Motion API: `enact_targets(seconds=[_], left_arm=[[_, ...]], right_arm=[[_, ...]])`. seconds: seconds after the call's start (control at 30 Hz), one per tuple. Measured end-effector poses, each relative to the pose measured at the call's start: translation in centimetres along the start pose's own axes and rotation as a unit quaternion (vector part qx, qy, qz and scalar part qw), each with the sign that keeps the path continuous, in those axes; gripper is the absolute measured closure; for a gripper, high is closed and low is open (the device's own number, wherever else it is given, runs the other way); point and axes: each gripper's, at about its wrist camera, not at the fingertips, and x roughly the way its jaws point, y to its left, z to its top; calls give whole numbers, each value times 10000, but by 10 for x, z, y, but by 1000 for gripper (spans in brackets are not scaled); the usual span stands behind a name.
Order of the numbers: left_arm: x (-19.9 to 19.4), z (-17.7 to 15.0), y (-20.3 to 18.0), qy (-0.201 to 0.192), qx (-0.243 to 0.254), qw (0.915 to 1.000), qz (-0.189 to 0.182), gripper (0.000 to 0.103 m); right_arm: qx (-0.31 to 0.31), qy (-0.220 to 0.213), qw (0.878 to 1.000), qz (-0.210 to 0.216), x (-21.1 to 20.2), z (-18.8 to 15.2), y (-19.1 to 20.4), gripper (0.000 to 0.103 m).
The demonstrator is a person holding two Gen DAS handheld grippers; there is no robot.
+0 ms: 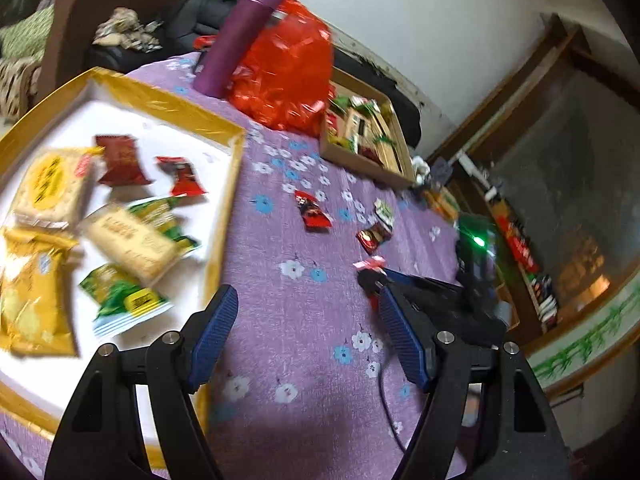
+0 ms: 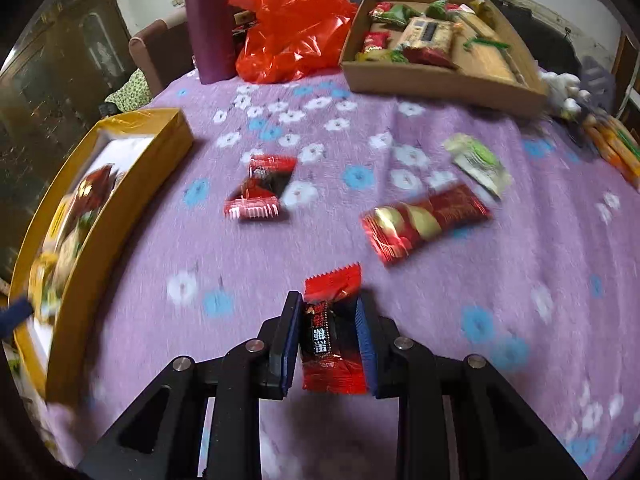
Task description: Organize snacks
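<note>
The right gripper [image 2: 330, 312] has its jaws closed around a small red-and-black wrapped snack [image 2: 332, 336], which stands between the two blue pads with its crimped top poking out past the tips; the left pad presses its side, the right pad sits at its other edge. The left gripper [image 1: 308, 312] has its jaws spread wide with nothing between them, only purple cloth below. Only the right wrist view shows the grip itself; in the left wrist view the right gripper appears just beyond the left's right jaw, with a scrap of pink-red wrapper at its tip. Ahead of the right jaws lie a red-and-gold packet [image 2: 424, 222] to the right, a red-and-black candy [image 2: 260, 186] to the left, and a pale green packet [image 2: 478, 162] farther off to the right. The left wrist view alone looks down into the yellow-rimmed box [image 1: 188, 110] left of its jaws, holding yellow, beige, green and red packets on a white floor. Farther ahead in both views stand a cardboard tray [image 2: 440, 78] full of snacks, a red plastic bag [image 2: 292, 28] and a purple flask [image 2: 208, 24]. The surface [image 2: 400, 320] wears a purple cloth with white and blue flowers; beyond it are a brown chair [image 1: 100, 4], a pale wall and dark wooden furniture.
</note>
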Motion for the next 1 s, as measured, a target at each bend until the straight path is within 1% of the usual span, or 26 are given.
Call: enact_targets(seconds=[0.07,0.13,0.17,0.27,0.37,0.43,0.47,0.6,0.7,0.73,0.83,0.87,0.9,0.93,0.97,1.0], left_arm=[[15,5,-14,151,246,9996,66,30],[29,10,-26,205,446,9987,96,30],[37,13,-33,243,559,9980,152,30],[70,26,-50,458,779,9954,305,30],[108,41,-56,695,754,9928,624,30],[130,49,-57,685,875,9894,930,30],[144,53,-56,702,911,9865,1162,30],[175,61,-49,761,1052,9790,1570,30],[187,63,-45,768,1132,9753,1733,30],[188,63,-47,696,1230,9736,1795,30],[194,59,-53,674,1565,9667,1908,30],[195,57,-55,681,1729,9621,1998,33],[195,54,-59,645,1877,9600,1974,40],[194,53,-61,642,1949,9605,1878,53],[192,51,-64,666,2026,9594,1844,69],[192,51,-66,683,2072,9593,1793,77]], right_arm=[[46,-85,9998,-165,-10,-13,-9,76],[190,-256,9993,-216,-17,-21,-23,75],[297,-334,9988,-175,-20,-24,-30,75],[761,-564,9949,351,-20,-28,-54,75],[889,-648,9931,396,-19,-30,-65,75],[832,-675,9933,439,-20,-30,-65,74],[806,-678,9934,458,-20,-30,-64,74],[746,-664,9938,490,-19,-30,-64,74],[793,-636,9933,553,-18,-30,-66,73],[811,-626,9931,573,-18,-29,-67,73],[830,-611,9929,587,-17,-29,-67,72],[829,-609,9930,582,-17,-29,-67,72],[825,-605,9931,572,-17,-29,-66,72],[822,-603,9932,565,-17,-29,-66,73],[821,-603,9932,559,-17,-29,-66,73],[822,-604,9932,555,-17,-29,-66,73]])
